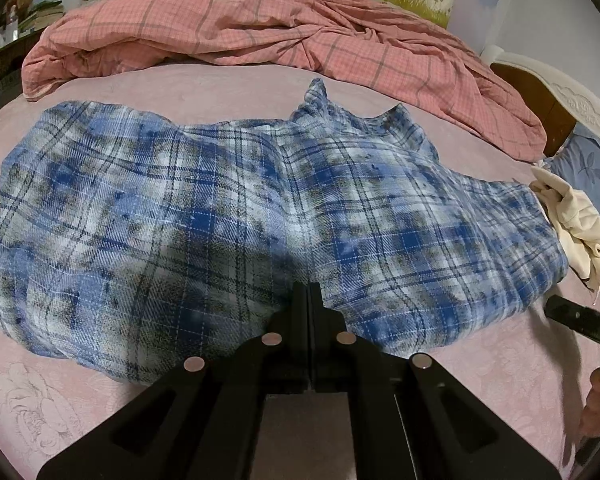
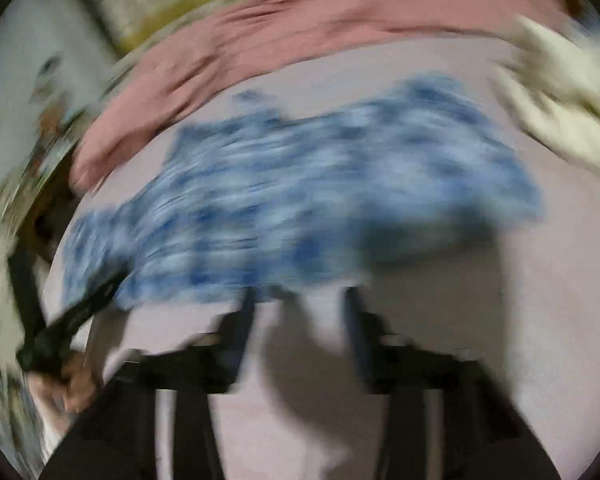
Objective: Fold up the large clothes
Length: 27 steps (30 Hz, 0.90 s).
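left tongs pinched on plaid shirt; right tongs agape, empty.

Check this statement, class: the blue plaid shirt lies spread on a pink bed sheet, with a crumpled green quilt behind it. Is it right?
Not quite. The quilt behind the blue plaid shirt is pink check, not green, as the left wrist view shows. The shirt does lie spread on the pink bed sheet.
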Each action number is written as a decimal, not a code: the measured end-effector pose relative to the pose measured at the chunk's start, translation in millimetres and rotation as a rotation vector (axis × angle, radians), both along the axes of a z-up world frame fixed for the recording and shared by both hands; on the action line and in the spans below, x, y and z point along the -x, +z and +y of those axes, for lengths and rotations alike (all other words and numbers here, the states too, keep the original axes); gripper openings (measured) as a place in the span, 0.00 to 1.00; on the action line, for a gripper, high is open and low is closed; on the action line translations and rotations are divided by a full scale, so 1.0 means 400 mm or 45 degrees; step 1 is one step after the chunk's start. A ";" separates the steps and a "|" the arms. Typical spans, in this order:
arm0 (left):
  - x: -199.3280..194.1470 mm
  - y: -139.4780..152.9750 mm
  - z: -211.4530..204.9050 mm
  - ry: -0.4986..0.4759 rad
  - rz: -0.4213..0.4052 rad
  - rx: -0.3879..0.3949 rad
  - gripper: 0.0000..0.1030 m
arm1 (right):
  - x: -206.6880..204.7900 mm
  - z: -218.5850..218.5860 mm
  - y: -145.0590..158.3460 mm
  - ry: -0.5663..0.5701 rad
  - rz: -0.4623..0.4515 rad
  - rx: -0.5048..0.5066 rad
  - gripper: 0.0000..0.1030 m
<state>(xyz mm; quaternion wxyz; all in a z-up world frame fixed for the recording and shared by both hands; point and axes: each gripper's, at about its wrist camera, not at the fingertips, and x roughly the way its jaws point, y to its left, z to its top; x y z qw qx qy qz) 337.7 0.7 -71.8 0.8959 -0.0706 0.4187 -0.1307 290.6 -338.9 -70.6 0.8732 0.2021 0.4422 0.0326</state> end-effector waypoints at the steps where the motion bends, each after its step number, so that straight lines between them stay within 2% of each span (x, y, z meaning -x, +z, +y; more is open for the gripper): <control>1: 0.000 0.000 0.000 0.000 0.000 -0.001 0.02 | -0.003 -0.027 -0.006 -0.033 0.020 -0.031 0.49; 2: 0.000 0.000 0.001 -0.001 0.000 0.001 0.02 | -0.001 -0.061 -0.009 -0.063 0.012 -0.095 0.48; 4: 0.000 0.000 0.001 0.000 0.000 0.002 0.02 | 0.008 -0.117 0.001 -0.184 -0.004 -0.143 0.48; 8: 0.001 0.001 0.001 0.000 0.000 0.002 0.02 | -0.001 -0.173 0.014 -0.353 -0.080 -0.059 0.51; 11: 0.002 0.001 0.004 -0.002 0.001 0.009 0.02 | -0.014 -0.216 -0.022 -0.411 -0.064 -0.177 0.52; 13: 0.003 0.002 0.006 -0.003 0.001 0.013 0.02 | -0.009 -0.235 -0.025 -0.444 -0.108 -0.254 0.54; 15: 0.003 0.001 0.006 -0.003 0.000 0.010 0.02 | -0.011 -0.246 -0.024 -0.470 -0.169 -0.264 0.67; 17: 0.005 0.001 0.007 -0.004 -0.003 0.006 0.02 | -0.032 -0.251 -0.032 -0.509 -0.193 -0.254 0.68; 20: 0.008 0.004 0.007 -0.004 -0.010 0.000 0.02 | -0.063 -0.243 -0.031 -0.486 -0.174 -0.169 0.67; 22: 0.010 0.008 0.010 -0.009 -0.016 0.007 0.03 | -0.076 -0.234 -0.027 -0.413 -0.168 -0.167 0.27; 23: 0.014 0.012 0.014 -0.014 -0.024 0.004 0.03 | -0.071 -0.236 -0.021 -0.385 -0.195 -0.219 0.15; 24: 0.019 0.018 0.022 -0.009 -0.037 0.000 0.03 | -0.058 -0.234 -0.002 -0.378 -0.262 -0.216 0.14; 27: 0.038 0.047 0.062 0.037 -0.103 0.034 0.04 | -0.035 -0.172 0.073 -0.307 -0.389 0.009 0.14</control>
